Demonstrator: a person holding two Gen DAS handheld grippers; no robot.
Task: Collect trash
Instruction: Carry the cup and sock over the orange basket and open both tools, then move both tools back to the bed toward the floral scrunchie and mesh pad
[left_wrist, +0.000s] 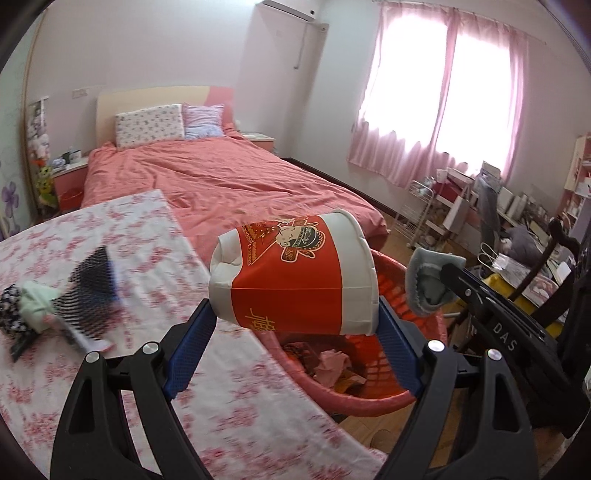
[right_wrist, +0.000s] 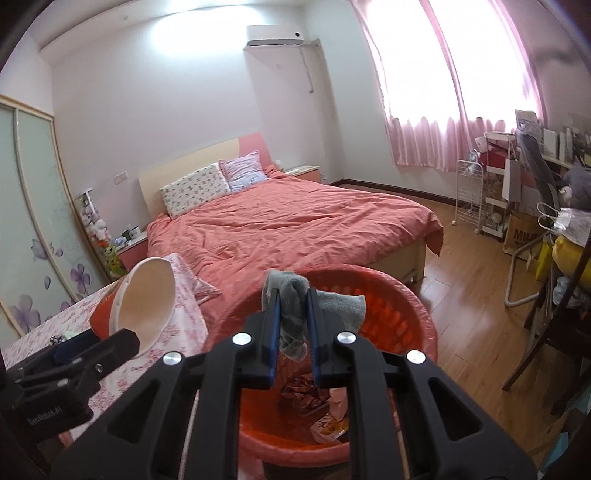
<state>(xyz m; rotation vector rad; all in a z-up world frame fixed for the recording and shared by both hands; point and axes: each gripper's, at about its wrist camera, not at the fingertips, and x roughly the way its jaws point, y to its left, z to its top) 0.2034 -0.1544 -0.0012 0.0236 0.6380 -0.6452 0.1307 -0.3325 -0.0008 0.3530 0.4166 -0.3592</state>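
My left gripper is shut on a crushed red and white paper bucket, held sideways by its base and rim over the table's edge beside the red basket. In the right wrist view the bucket shows its open mouth at the left. My right gripper is shut on a grey sock, which hangs over the red basket. The same sock and right gripper show at the right of the left wrist view. Crumpled wrappers lie at the basket's bottom.
A table with a pink floral cloth holds a black net sleeve and a small cloth bundle. A bed with a salmon cover stands behind. A dark wooden chair and a cluttered desk are at the right on wood flooring.
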